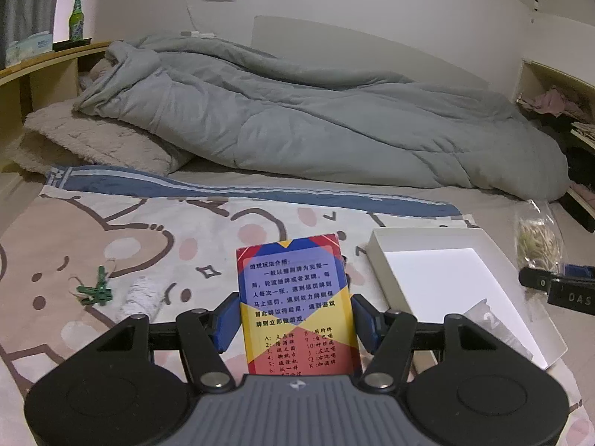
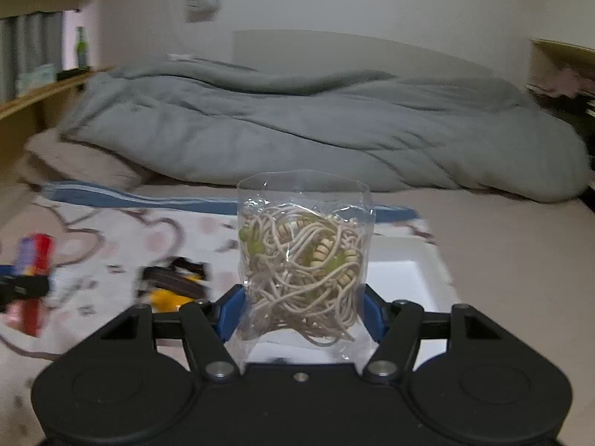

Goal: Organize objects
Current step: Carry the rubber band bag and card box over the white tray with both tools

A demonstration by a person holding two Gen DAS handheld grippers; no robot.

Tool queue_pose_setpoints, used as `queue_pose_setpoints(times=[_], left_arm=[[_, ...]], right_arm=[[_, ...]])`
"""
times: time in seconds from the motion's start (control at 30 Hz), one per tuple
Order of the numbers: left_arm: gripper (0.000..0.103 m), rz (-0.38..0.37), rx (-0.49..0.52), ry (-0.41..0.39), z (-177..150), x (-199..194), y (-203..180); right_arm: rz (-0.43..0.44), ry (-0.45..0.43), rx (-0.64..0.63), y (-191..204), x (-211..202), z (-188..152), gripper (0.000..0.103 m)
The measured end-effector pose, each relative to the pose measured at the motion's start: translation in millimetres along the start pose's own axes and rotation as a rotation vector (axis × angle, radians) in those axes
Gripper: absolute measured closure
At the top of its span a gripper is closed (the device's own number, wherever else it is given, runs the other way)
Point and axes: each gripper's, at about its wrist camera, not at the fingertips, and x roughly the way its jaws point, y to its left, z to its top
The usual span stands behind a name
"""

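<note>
Evidently both claws are loaded for the tray (image 1: pixel 375 251) on the bed: left claw (image 1: pixel 295 319) clamped on the card box (image 1: pixel 293 290), right claw (image 2: pixel 303 310) clamped on the bag (image 2: pixel 303 256), held above it

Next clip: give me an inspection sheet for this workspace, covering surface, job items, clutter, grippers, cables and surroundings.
Surface: bed with a cartoon-print sheet.
Job's things: card box held upright in the left hand-held gripper; clear bag of cords and beads held in the right hand-held gripper; open white tray on the sheet, nothing seen in it.
Clutter: green clips and a white cloth wad on the sheet; a blurred yellow-and-black item.
Grippers: both shut on their loads.
Cables: a white cord down the wall.
Surroundings: rumpled grey duvet, fuzzy blanket, green bottle on a wooden shelf.
</note>
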Motion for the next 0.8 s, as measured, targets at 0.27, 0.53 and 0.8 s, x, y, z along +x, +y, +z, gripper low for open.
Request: queue_pose_setpoints(times=[0.27, 0.53, 0.8], left_arm=[[0.040, -0.036, 0.033, 0.018, -2.1, 14.7, -32.8], [0.040, -0.091, 0.086, 0.055, -13.4, 28.0, -63.9], [0.040, -0.146, 0.089, 0.043, -10.3, 29.8, -72.7]], right_arm=[[-0.181, 0.117, -0.056, -54.0, 34.8, -27.4, 0.037], [-0.297, 0.221, -0.229, -71.9, 70.0, -55.3, 0.037], [-0.230, 0.427, -0.270, -64.4, 104.0, -77.3, 0.037]])
